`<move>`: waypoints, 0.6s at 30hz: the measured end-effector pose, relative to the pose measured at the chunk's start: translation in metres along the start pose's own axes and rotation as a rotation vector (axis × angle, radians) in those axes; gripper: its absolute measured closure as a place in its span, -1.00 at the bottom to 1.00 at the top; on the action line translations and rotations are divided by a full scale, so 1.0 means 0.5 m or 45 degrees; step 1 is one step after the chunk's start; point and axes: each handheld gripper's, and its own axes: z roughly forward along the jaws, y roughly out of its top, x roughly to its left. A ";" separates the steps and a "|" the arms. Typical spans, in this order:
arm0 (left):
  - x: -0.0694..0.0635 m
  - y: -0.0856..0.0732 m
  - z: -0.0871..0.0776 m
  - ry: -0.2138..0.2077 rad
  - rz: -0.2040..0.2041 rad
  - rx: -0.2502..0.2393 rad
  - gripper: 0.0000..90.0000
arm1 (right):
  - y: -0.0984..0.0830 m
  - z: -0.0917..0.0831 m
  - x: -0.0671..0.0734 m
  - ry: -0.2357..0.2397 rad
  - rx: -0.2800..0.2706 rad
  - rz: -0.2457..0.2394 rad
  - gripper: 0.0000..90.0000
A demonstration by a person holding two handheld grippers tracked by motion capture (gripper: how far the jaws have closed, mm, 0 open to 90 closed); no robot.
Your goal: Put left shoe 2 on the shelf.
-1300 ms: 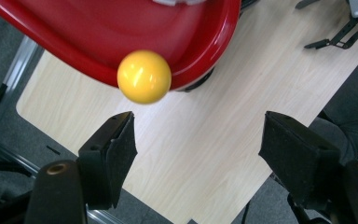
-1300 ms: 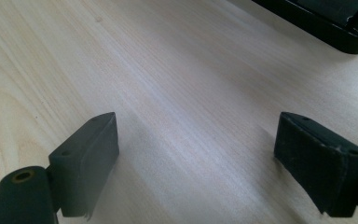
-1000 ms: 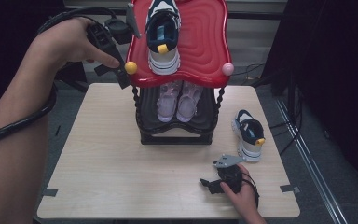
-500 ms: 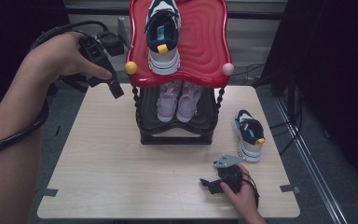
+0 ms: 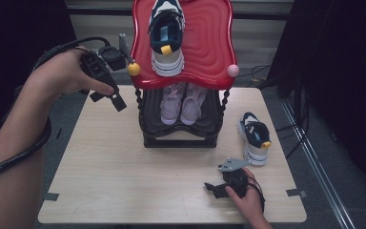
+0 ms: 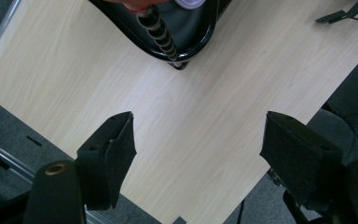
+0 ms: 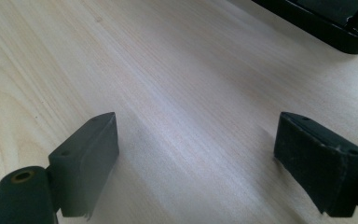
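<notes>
The left gripper (image 5: pixel 116 101) hangs empty with jaws wide, just left of the two-tier rack (image 5: pixel 181 136), apparently free after one navy sneaker (image 5: pixel 167 36) went onto the red top shelf above and to its right. Its mate (image 5: pixel 254 138) waits on the table, just up-right of the right gripper (image 5: pixel 213 189), which rests there wide and empty.

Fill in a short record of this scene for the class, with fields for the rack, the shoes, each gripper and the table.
rack: red-topped shoe rack at the table's far middle
top shelf: one navy and white sneaker
lower shelf: pink pair
table: wooden table, a second sneaker lying right of the rack
left gripper: open, empty, in the air left of the rack
right gripper: open, empty, low at the near right edge
</notes>
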 end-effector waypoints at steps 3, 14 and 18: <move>-0.001 -0.004 0.011 -0.004 -0.005 0.007 -0.44 | 0.000 0.000 0.000 0.000 0.001 0.001 -0.70; -0.009 -0.025 0.054 -0.026 -0.021 0.015 -0.44 | 0.000 0.000 0.000 0.001 0.001 0.002 -0.70; -0.015 -0.031 0.068 -0.032 -0.009 0.014 -0.43 | 0.000 0.000 0.000 0.000 -0.002 0.003 -0.70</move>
